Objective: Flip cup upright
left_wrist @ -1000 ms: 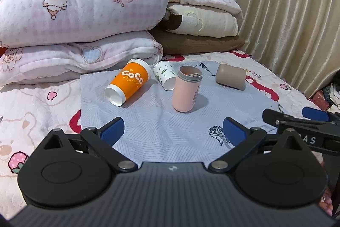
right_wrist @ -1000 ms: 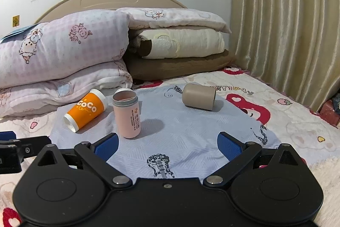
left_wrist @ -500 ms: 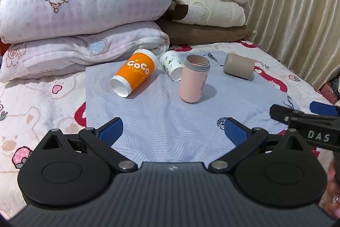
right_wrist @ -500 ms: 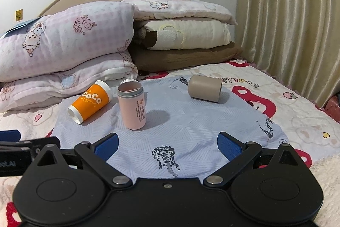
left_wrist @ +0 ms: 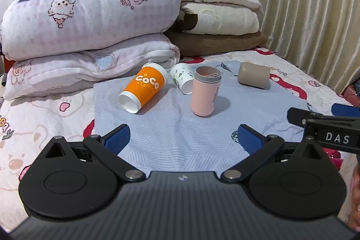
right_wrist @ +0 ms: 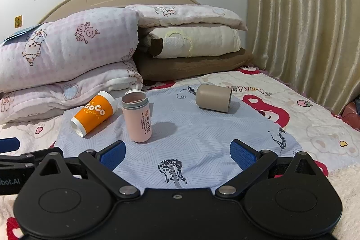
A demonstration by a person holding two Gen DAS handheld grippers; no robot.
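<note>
Both claws, left gripper [left_wrist: 182, 135] and right gripper [right_wrist: 176, 152], gape empty; risks: orange cup [left_wrist: 144, 90] rolls on soft cloth [left_wrist: 175, 138]; reach clips upright pink cup [left_wrist: 205, 91], toppling it.

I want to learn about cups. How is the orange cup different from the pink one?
The orange cup lies on its side; the pink cup stands upright. The orange cup has white "CoCo" lettering and white ends; the pink cup is plain pink with a grey rim. The orange cup tapers; the pink cup looks straighter. Both sit on the blue-grey cloth, and neither is being held.
</note>
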